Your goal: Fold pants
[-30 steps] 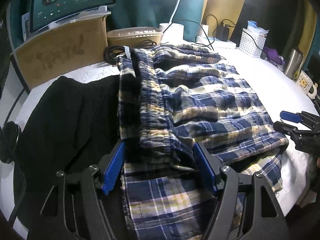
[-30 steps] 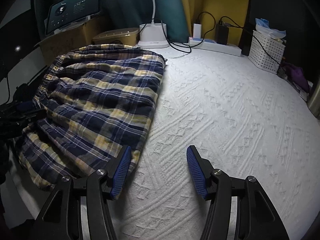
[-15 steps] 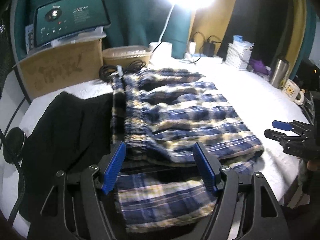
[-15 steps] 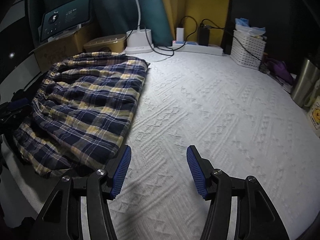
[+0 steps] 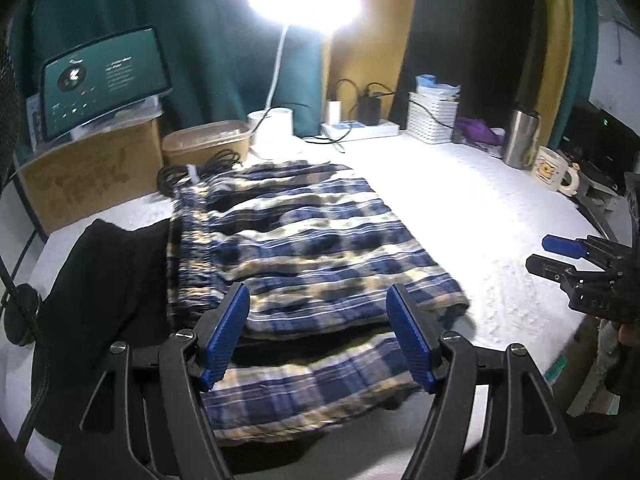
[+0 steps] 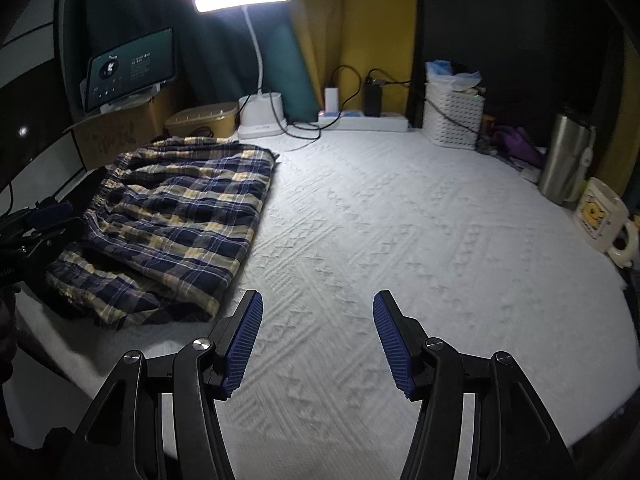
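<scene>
Left wrist — pants beyond left gripper

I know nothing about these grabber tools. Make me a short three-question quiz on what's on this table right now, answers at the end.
1. True or false: the left gripper is clamped on the plaid pants.
2. What lies directly left of the pants in the left wrist view? A) black garment B) mug C) white basket
3. What does the right gripper hover over?

Key:
1. False: its jaws stand open, nothing between them.
2. A.
3. The bare white textured table cover, beside the pants; its jaws stand open too.
</scene>
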`<state>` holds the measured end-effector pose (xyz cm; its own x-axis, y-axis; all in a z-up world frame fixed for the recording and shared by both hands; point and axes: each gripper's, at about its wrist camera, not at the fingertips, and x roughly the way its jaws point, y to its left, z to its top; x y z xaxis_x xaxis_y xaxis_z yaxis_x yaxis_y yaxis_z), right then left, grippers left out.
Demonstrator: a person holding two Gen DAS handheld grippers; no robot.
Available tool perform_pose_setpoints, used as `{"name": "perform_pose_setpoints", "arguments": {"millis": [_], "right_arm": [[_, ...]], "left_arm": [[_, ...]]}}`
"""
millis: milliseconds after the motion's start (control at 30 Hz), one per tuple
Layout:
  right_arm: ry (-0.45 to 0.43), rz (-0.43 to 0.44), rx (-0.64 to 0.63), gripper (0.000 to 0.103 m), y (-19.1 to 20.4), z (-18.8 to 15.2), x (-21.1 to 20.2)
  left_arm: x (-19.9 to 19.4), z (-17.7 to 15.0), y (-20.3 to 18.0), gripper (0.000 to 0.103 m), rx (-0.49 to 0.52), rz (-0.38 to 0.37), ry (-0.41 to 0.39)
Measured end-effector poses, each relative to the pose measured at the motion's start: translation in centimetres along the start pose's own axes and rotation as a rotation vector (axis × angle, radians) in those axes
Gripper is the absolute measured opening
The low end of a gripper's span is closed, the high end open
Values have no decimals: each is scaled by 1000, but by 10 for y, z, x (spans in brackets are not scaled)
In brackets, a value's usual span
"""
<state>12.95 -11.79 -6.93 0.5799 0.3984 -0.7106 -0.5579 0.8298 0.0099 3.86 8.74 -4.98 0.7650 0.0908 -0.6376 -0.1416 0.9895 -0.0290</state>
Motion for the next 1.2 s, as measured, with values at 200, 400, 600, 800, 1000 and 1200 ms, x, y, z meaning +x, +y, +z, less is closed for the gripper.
{"name": "perform_pose_setpoints", "arguments": {"millis": [200, 400, 600, 800, 1000, 1200], "right_arm": [[-59, -31, 21, 60, -12, -8, -39], [-89, -68, 50, 60, -26, -16, -66], [-119, -106, 80, 61, -43, -24, -90], [-165, -139, 113, 62, -56, -29, -115], [-219, -171, 124, 72, -63, -29, -143], [-271, -198, 121, 75, -65, -28, -168]], "left_arm": [[-7, 0, -26, 71, 43, -22, -7], [-15, 3, -51, 71, 84, -56, -23], [-25, 10, -76, 71, 105, -106, -51], [-39, 19, -103, 73, 151, -148, -87], [-64, 25, -118, 74, 177, -175, -156], [-84, 32, -128, 77, 198, -169, -216]]}}
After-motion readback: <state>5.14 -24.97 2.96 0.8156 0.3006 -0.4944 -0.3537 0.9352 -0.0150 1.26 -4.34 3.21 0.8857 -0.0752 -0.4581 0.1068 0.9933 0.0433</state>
